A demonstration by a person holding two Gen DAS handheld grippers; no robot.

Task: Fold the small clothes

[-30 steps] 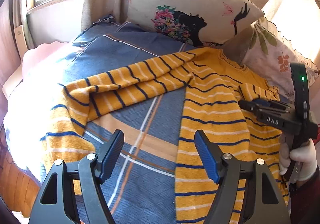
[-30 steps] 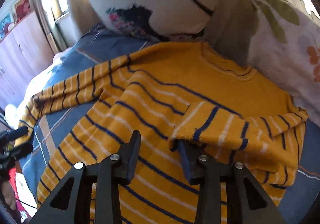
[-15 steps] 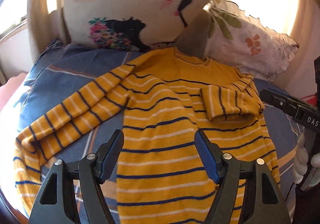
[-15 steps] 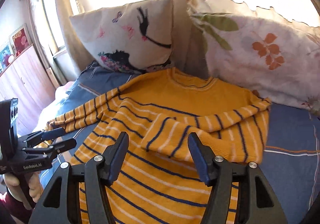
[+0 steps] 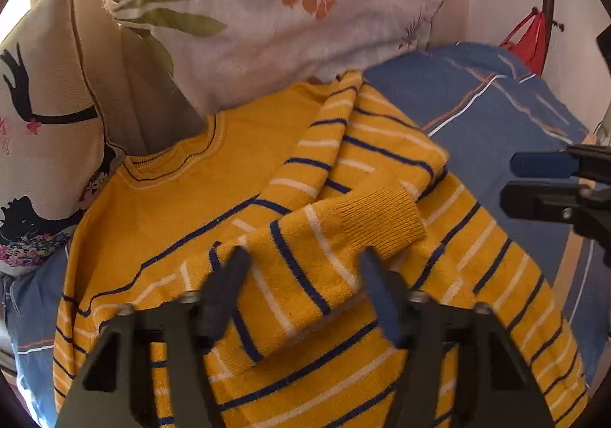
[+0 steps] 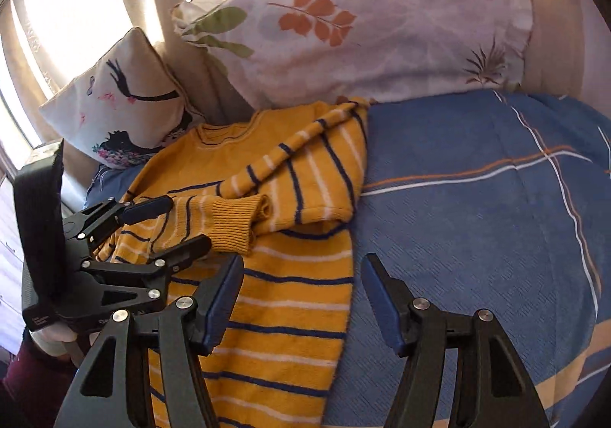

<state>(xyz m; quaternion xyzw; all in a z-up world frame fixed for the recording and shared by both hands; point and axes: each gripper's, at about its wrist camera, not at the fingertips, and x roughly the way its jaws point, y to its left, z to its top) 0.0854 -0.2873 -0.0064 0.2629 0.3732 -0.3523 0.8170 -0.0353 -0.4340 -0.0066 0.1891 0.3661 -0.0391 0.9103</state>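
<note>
A small yellow sweater [image 5: 183, 206] with navy and white stripes lies on a blue bed cover, also in the right wrist view [image 6: 290, 298]. Both sleeves are folded over its chest. The left sleeve's ribbed cuff [image 5: 378, 216] lies across the front, between the jaws of my left gripper [image 5: 301, 275], which stand wide apart just over it. In the right wrist view the left gripper [image 6: 172, 225] is open around that sleeve. My right gripper [image 6: 301, 286] is open and empty, over the sweater's right edge and the cover; it also shows in the left wrist view [image 5: 534, 180].
Two pillows lean at the head of the bed: a leaf-print one [image 6: 382, 23] and one with a girl print [image 6: 126, 96]. The blue plaid cover [image 6: 477, 218] stretches to the right of the sweater. A red object [image 5: 530, 34] hangs at the far right.
The left sleeve, spread out to the left before, now lies folded across the chest. My left gripper moved right over the sweater. My right gripper drew back to the sweater's right side.
</note>
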